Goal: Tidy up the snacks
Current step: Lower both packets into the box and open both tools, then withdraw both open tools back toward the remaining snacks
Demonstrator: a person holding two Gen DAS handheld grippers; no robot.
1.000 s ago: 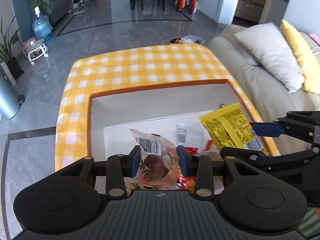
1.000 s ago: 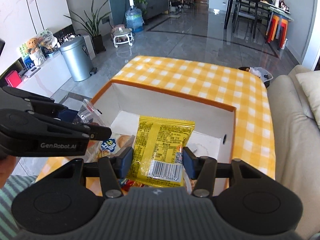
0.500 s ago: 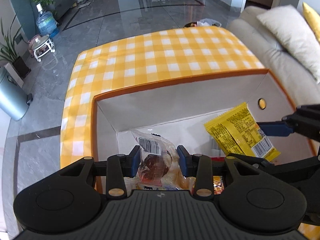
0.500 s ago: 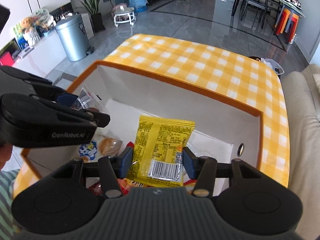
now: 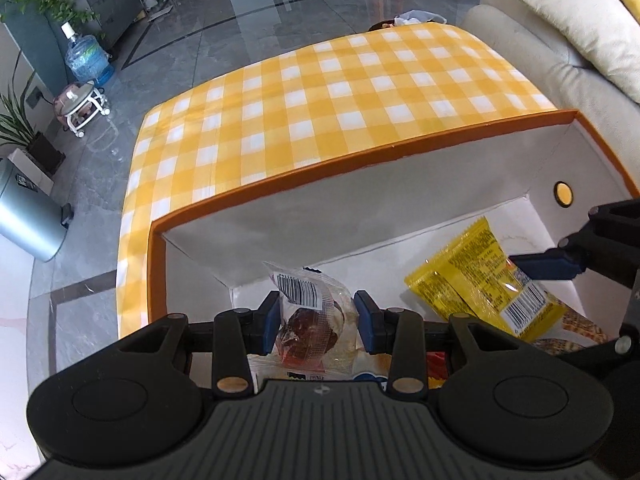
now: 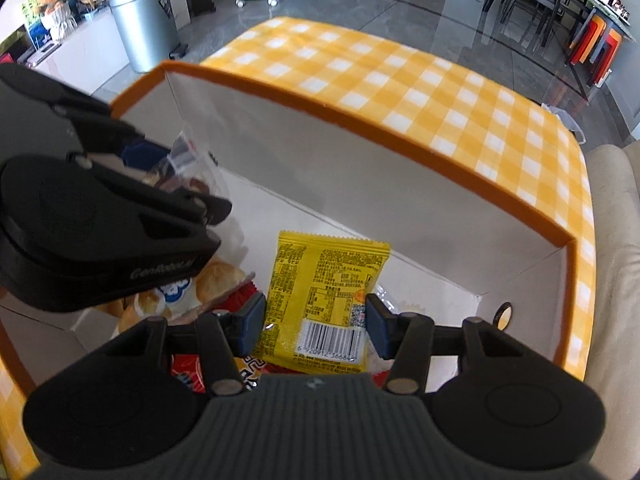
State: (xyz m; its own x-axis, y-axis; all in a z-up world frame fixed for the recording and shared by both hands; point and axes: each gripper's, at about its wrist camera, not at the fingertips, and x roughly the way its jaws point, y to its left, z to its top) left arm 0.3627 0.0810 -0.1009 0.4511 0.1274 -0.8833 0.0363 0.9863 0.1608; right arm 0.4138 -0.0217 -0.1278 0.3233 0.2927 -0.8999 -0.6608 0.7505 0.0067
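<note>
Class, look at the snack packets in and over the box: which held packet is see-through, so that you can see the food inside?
The clear packet in the left gripper, showing a brown cake. The right gripper holds an opaque yellow packet.

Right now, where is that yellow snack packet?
The yellow packet is clamped in the right tool, over the orange-rimmed box, right of the left tool's clear-wrapped cake.

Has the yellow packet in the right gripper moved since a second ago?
Yes. The yellow packet, clamped in the right gripper, has gone down into the orange-rimmed box, whose rim now stands above it.
</note>
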